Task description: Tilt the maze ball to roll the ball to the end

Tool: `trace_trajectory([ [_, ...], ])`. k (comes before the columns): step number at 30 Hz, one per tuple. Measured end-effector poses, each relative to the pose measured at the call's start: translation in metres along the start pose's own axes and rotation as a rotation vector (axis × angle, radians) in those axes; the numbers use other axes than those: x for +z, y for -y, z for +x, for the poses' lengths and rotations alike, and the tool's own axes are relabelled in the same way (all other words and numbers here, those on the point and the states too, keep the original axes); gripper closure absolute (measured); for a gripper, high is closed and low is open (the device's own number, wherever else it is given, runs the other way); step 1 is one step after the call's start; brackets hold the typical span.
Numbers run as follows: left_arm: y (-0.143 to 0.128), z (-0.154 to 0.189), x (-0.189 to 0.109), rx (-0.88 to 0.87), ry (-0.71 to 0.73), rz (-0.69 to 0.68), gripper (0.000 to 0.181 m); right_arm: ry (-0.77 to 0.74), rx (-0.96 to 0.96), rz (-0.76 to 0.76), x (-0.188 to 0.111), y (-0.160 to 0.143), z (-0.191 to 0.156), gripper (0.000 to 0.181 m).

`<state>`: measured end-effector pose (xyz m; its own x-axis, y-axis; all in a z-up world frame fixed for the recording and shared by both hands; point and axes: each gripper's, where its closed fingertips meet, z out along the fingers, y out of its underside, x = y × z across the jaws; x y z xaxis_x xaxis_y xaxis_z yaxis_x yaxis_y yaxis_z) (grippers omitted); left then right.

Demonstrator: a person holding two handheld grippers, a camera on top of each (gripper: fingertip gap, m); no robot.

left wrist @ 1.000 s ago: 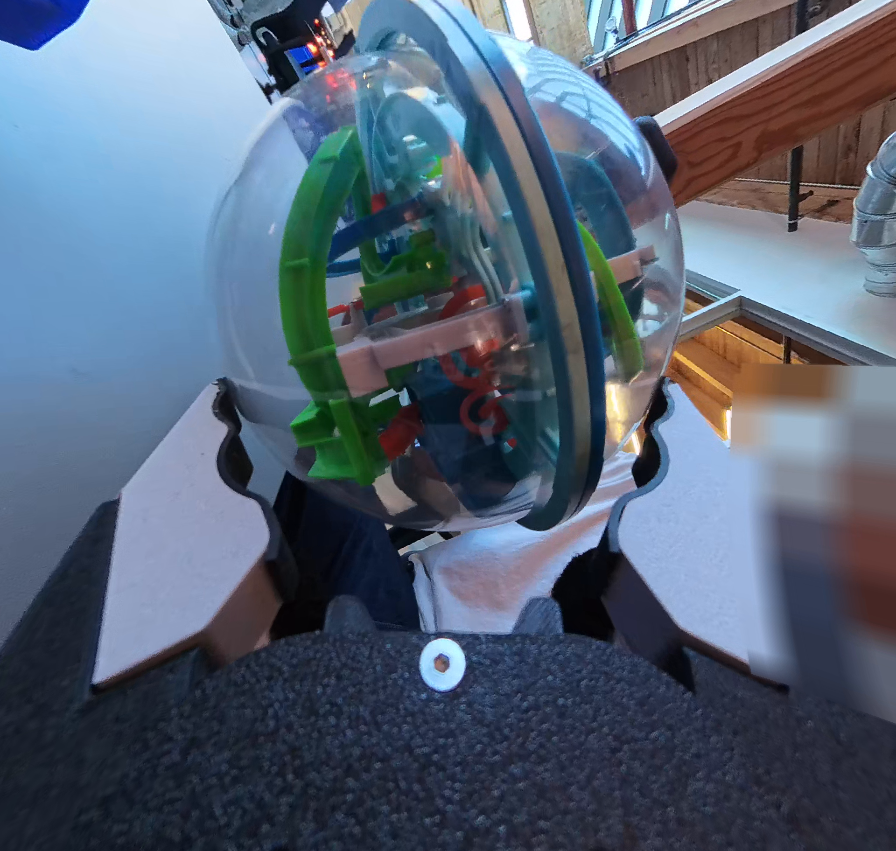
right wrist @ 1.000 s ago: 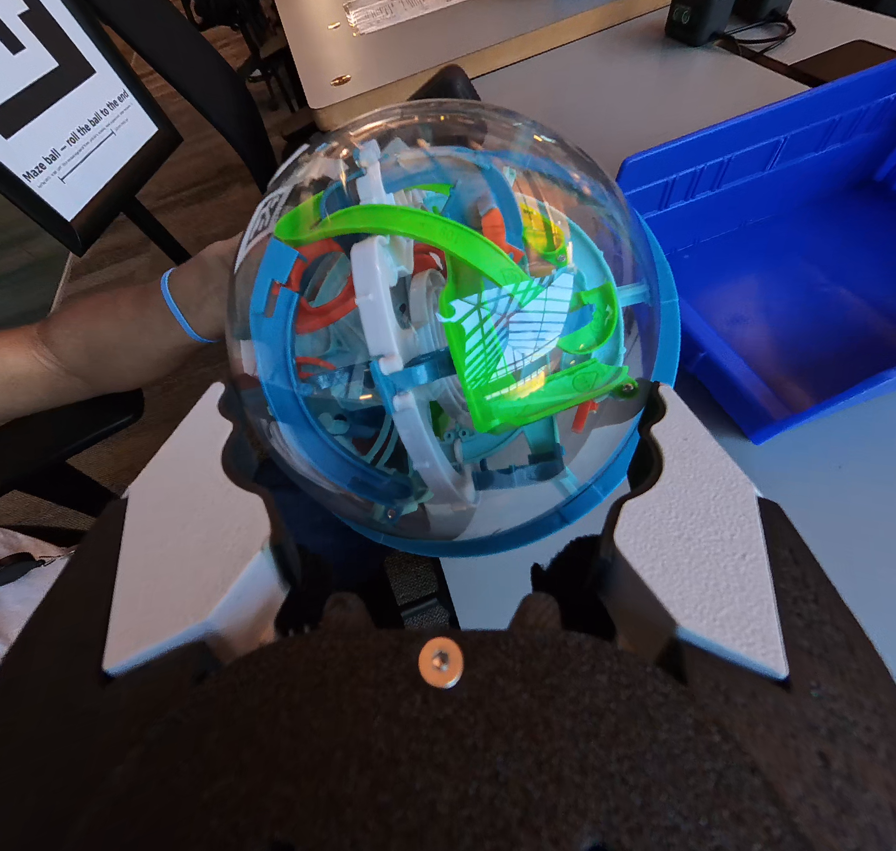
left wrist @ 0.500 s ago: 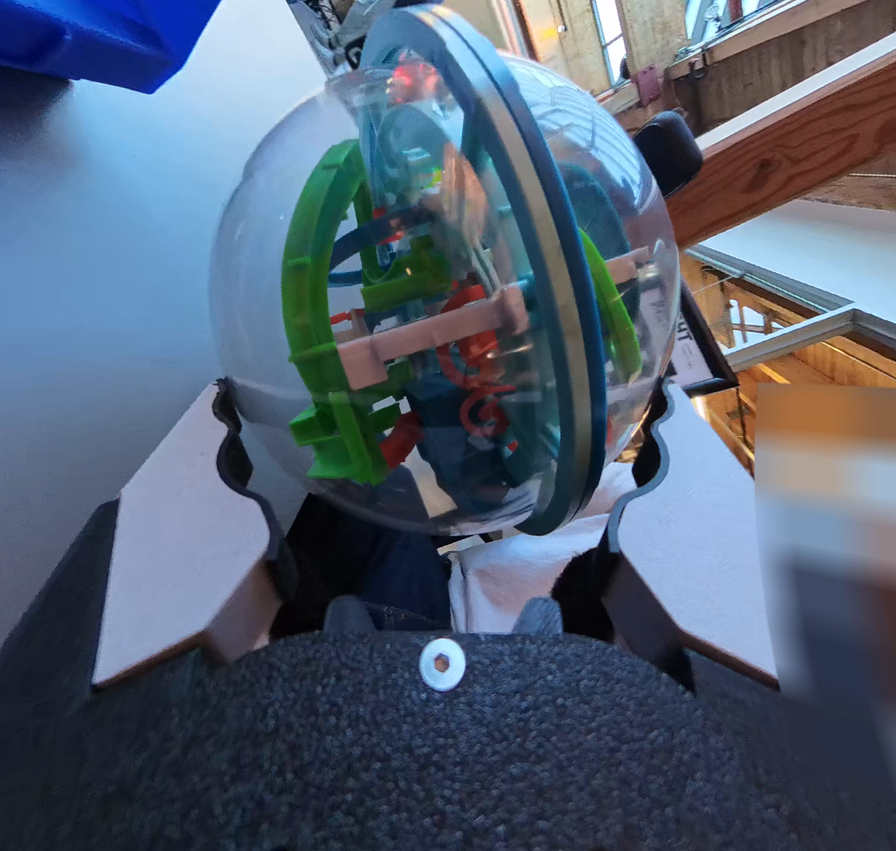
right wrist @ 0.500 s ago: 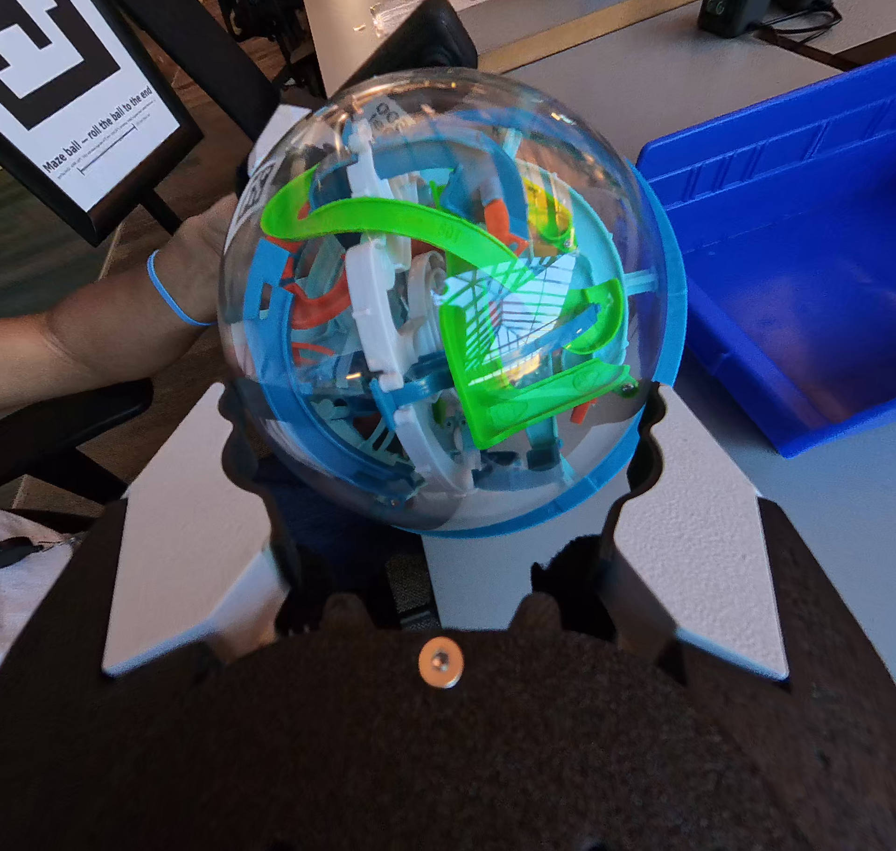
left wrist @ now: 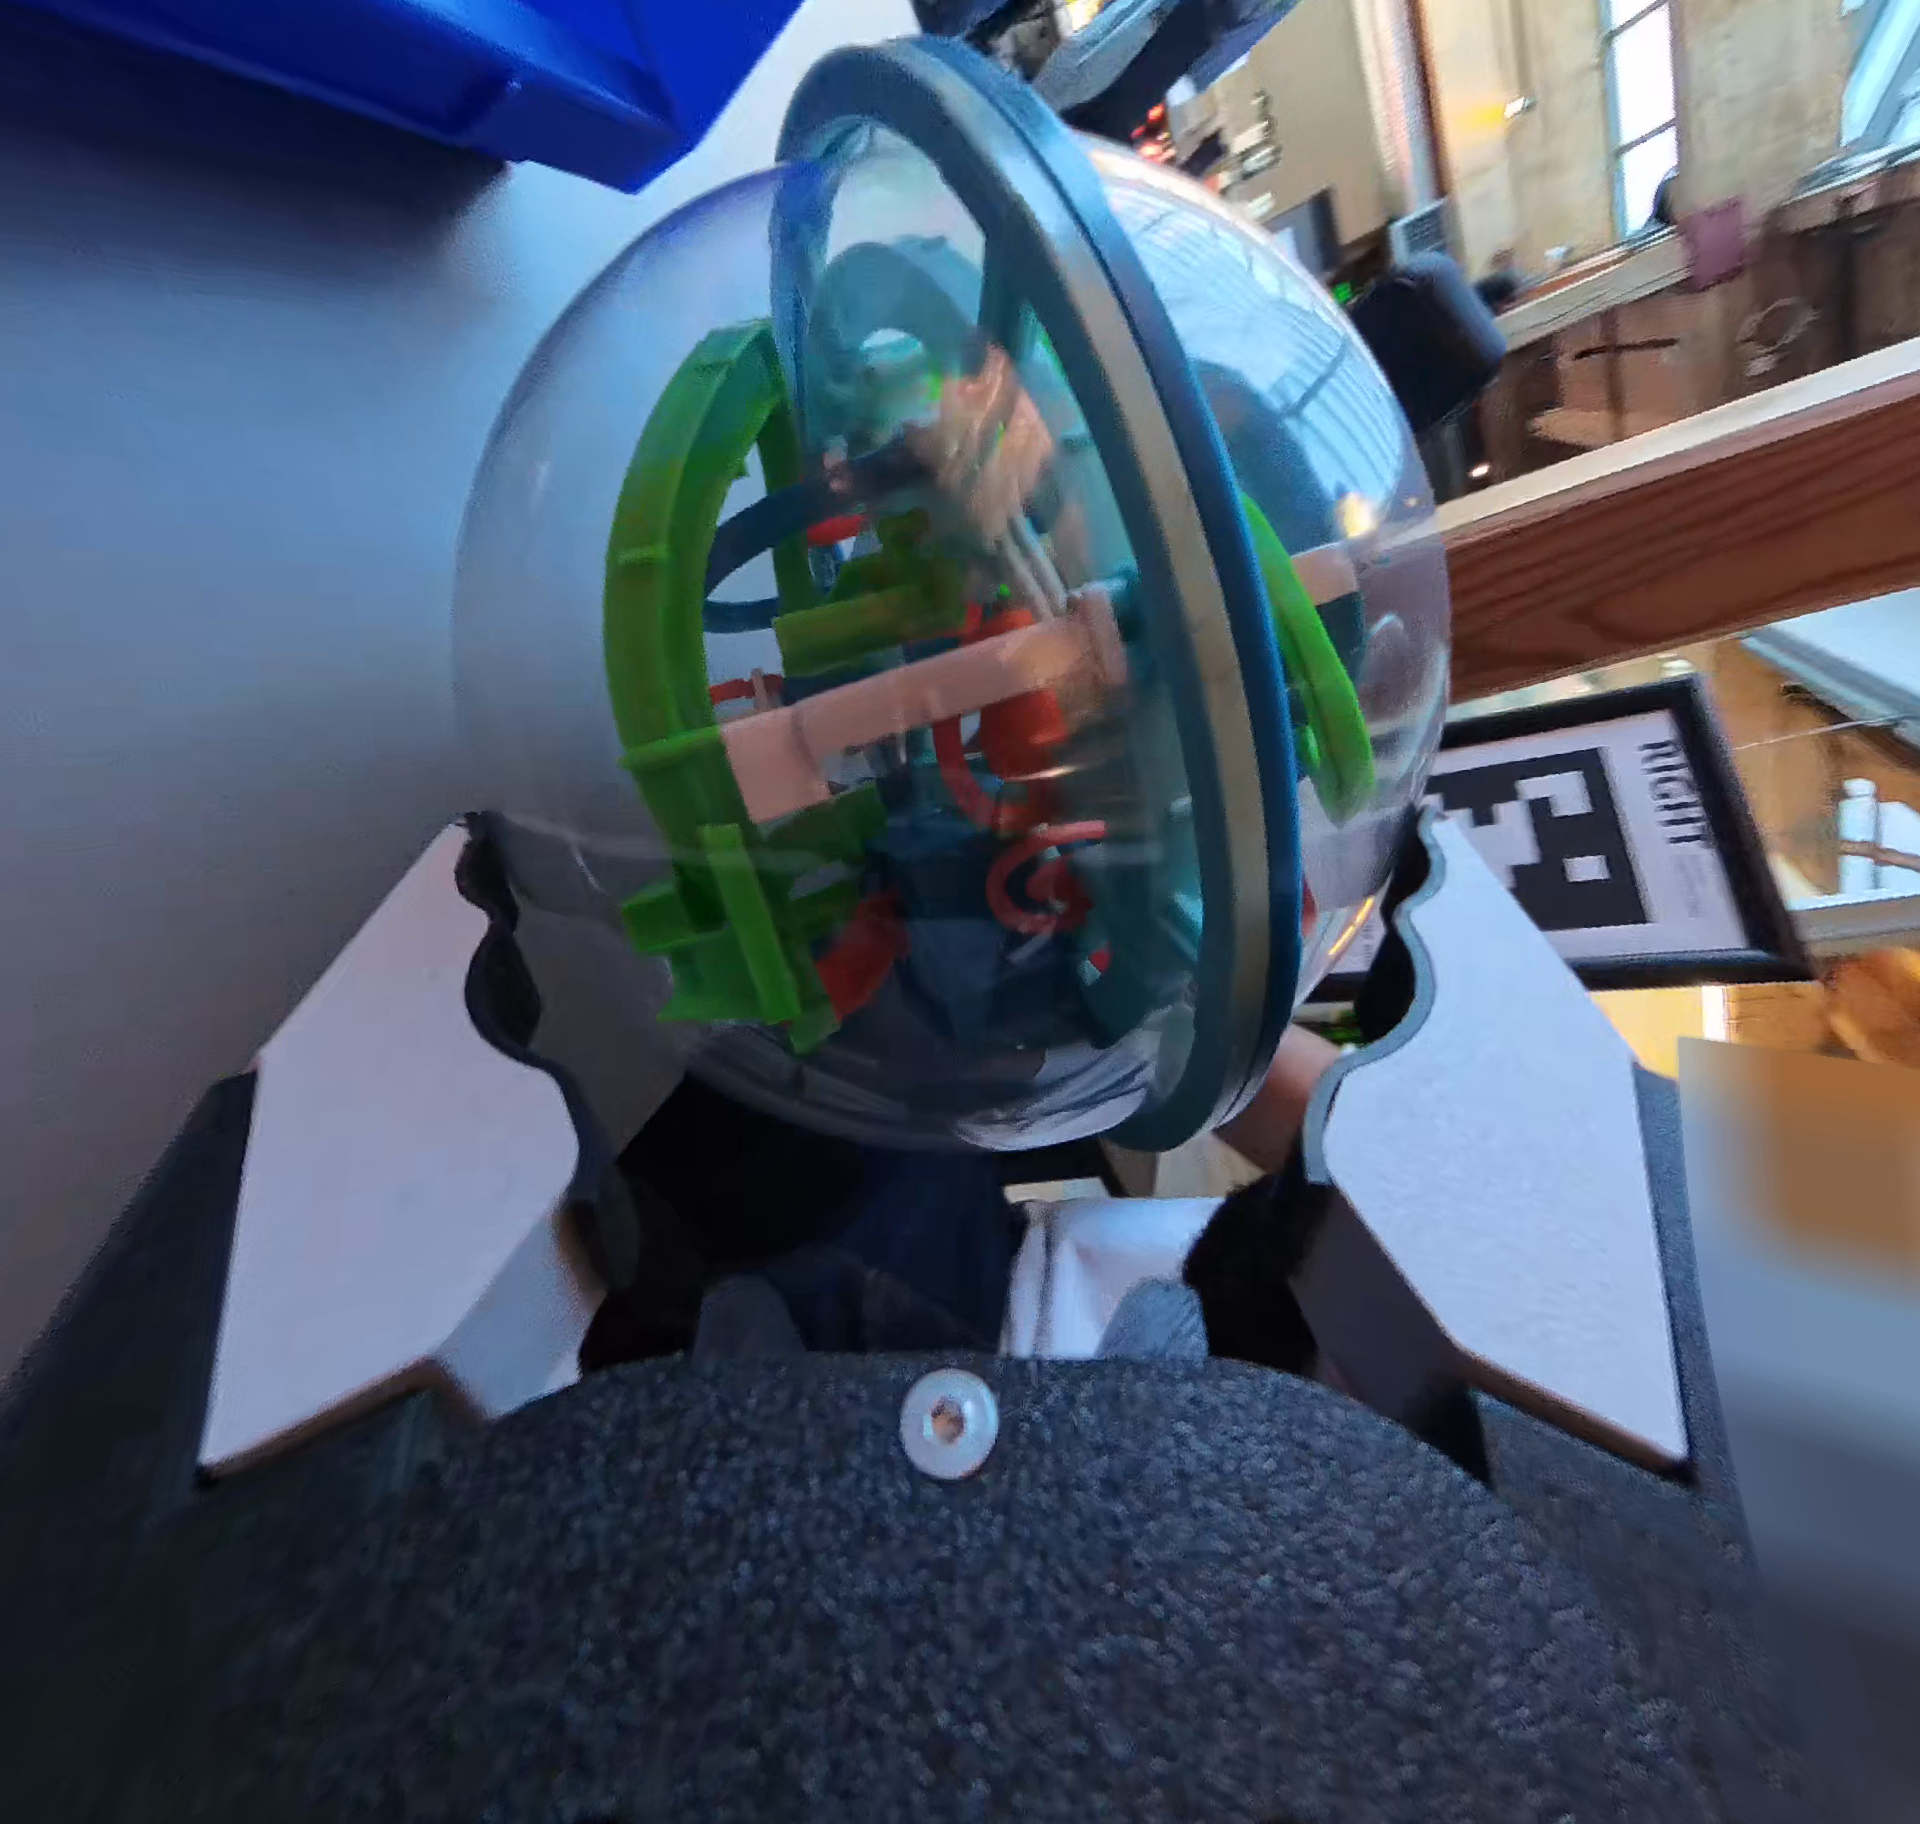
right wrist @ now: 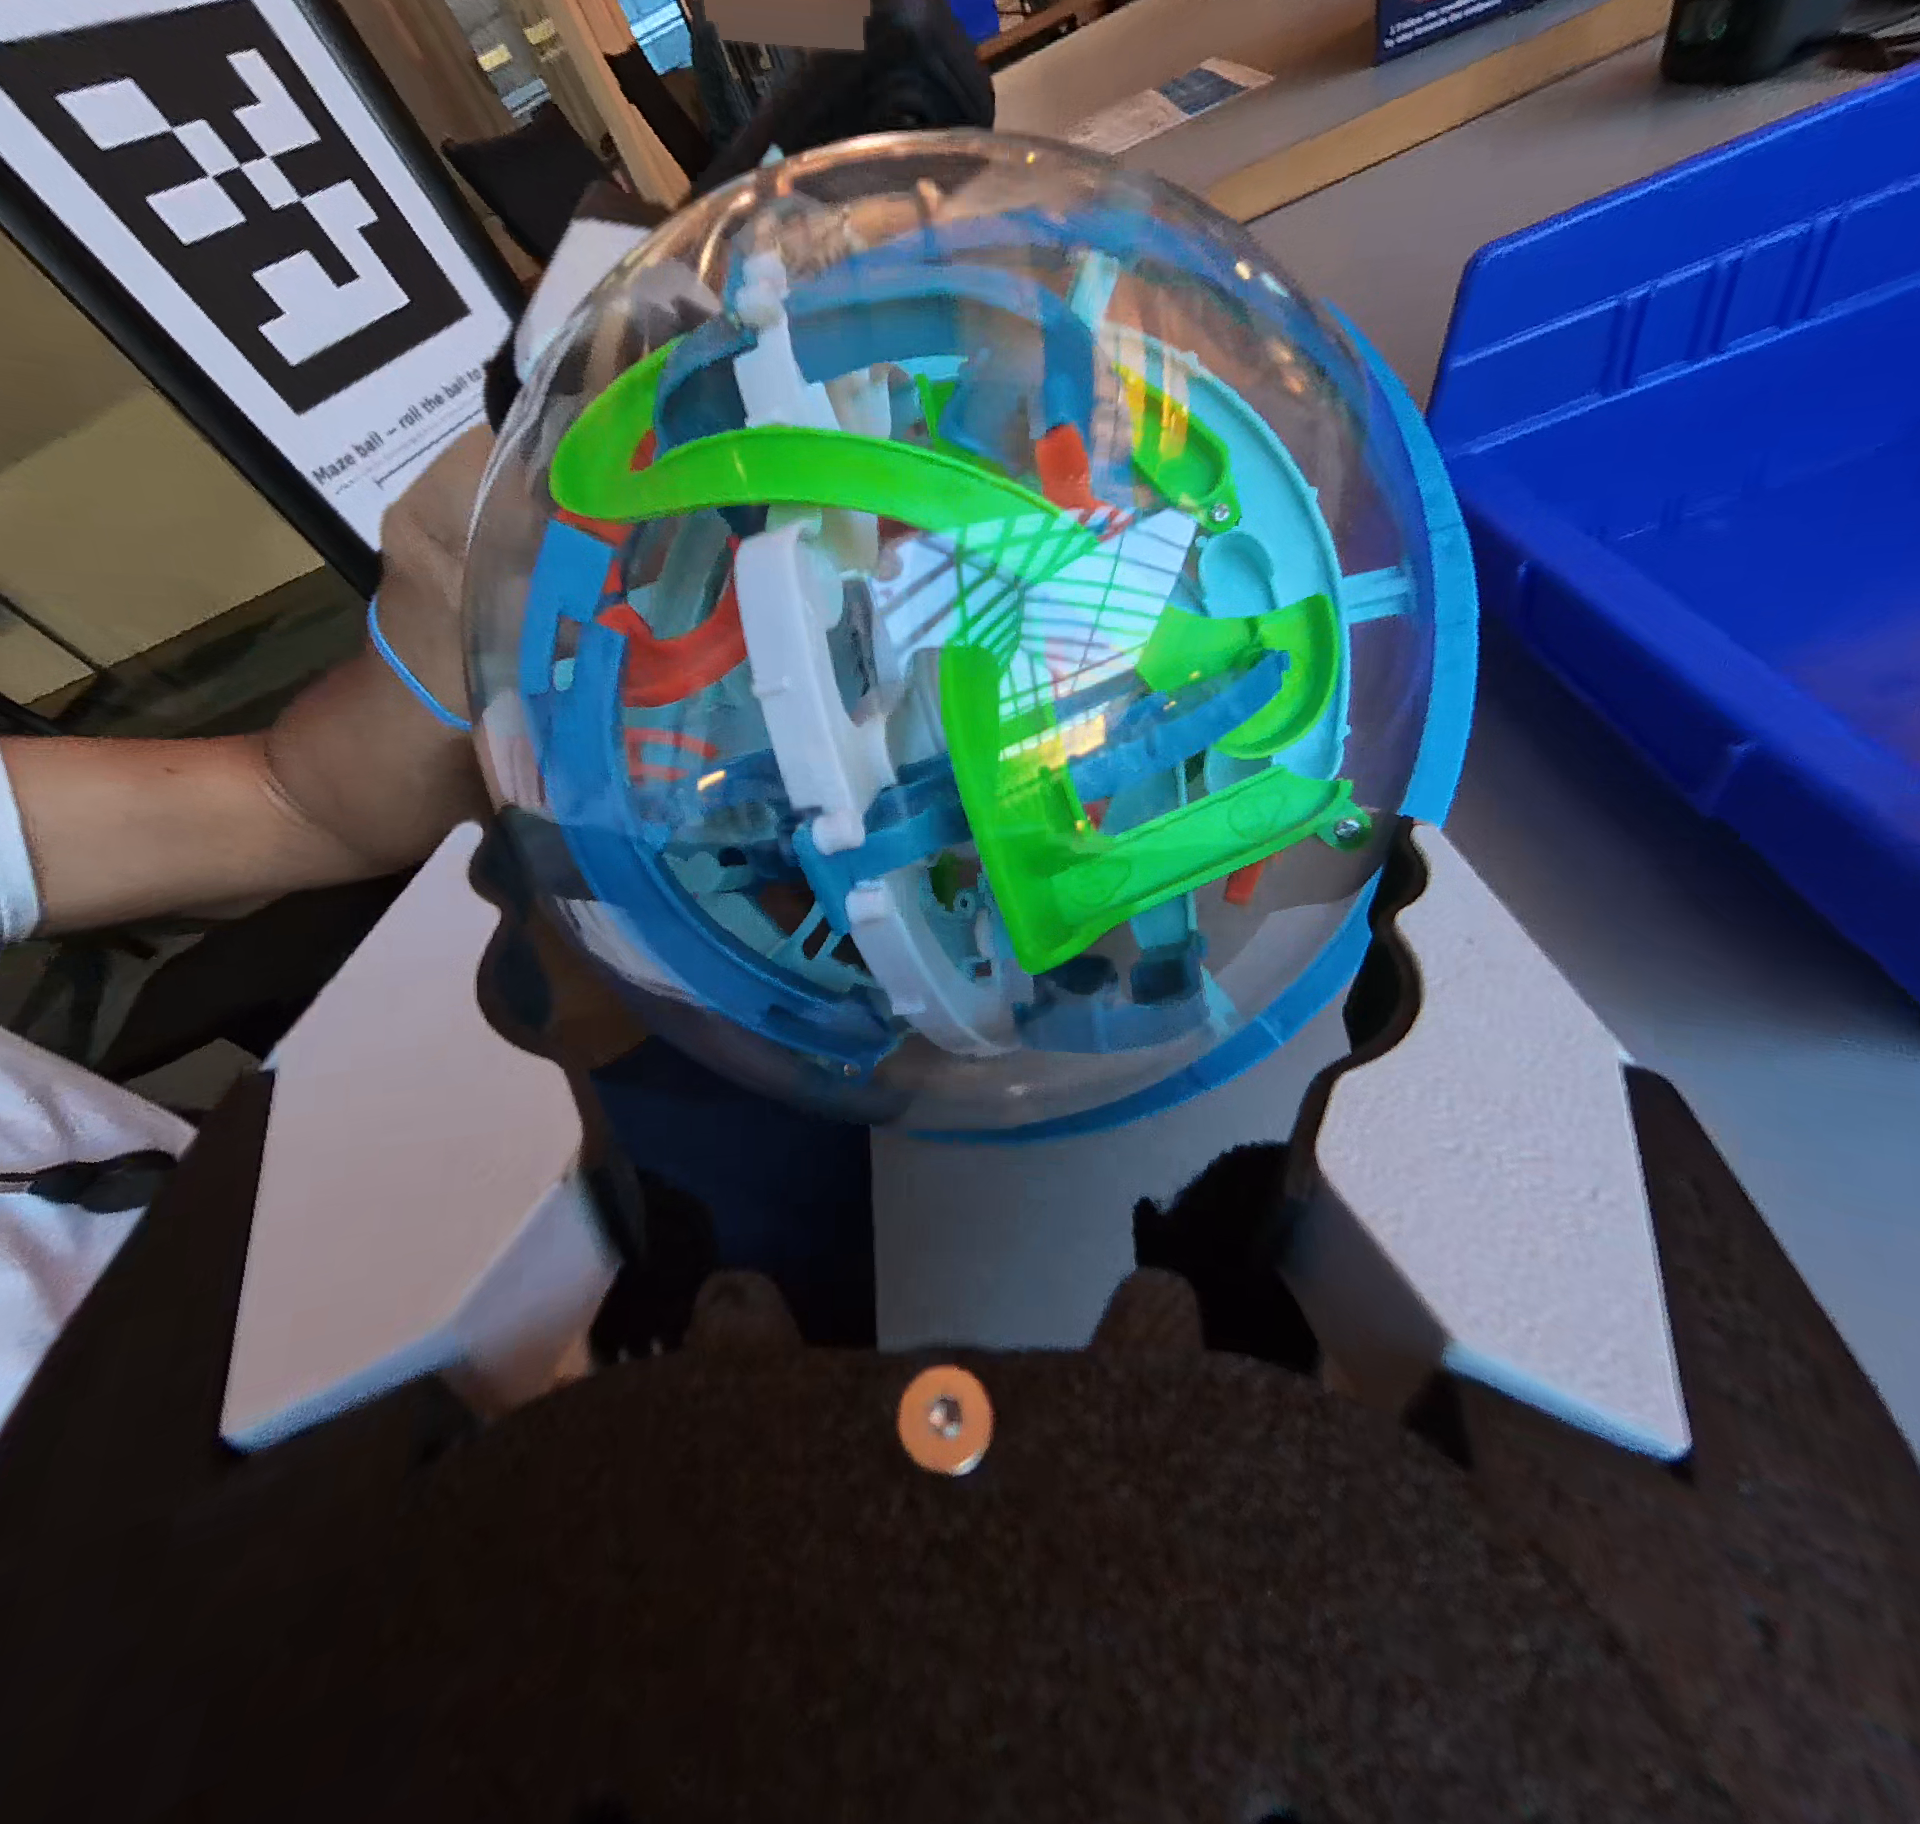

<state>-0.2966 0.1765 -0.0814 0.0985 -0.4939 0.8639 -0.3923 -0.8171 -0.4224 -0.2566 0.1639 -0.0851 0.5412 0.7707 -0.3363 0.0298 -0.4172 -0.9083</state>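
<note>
The maze ball (left wrist: 935,652) is a clear sphere with a blue rim and green, white, blue and orange tracks inside. It is held in the air between both grippers. My left gripper (left wrist: 951,839) is shut on it, with its white fingers (left wrist: 416,1099) pressing the sphere's two sides. In the right wrist view the maze ball (right wrist: 956,673) fills the centre, and my right gripper (right wrist: 951,839) is shut on it the same way. I cannot make out the small rolling ball among the tracks.
A blue bin (right wrist: 1714,527) stands on the grey table (right wrist: 1662,1151) to the right; it also shows in the left wrist view (left wrist: 416,29). A framed black-and-white marker sign (right wrist: 229,216) stands at the left. A person's hand (right wrist: 343,787) is behind the ball.
Both grippers have tilted with the maze ball held fast. In the left view the blue bin and the marker sign have swung into sight. In the right view the sign has moved closer.
</note>
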Motion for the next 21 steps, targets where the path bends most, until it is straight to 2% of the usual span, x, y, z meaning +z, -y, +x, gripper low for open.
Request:
trace_trajectory([
  [4,0.003,-0.004,-0.008,0.023,0.073,0.002,0.024,0.020,0.013,0.022,0.010,-0.003,0.002,0.027],
  [9,0.002,-0.011,-0.009,-0.069,0.099,-0.089,0.023,0.055,0.106,0.043,0.014,-0.007,0.006,0.027],
  [16,-0.010,-0.007,0.002,-0.235,-0.042,-0.122,0.023,0.052,0.234,-0.043,0.001,-0.007,0.002,0.027],
  [21,-0.019,-0.001,0.010,-0.273,-0.072,-0.148,0.023,0.068,0.269,-0.106,-0.009,-0.011,-0.004,0.028],
])
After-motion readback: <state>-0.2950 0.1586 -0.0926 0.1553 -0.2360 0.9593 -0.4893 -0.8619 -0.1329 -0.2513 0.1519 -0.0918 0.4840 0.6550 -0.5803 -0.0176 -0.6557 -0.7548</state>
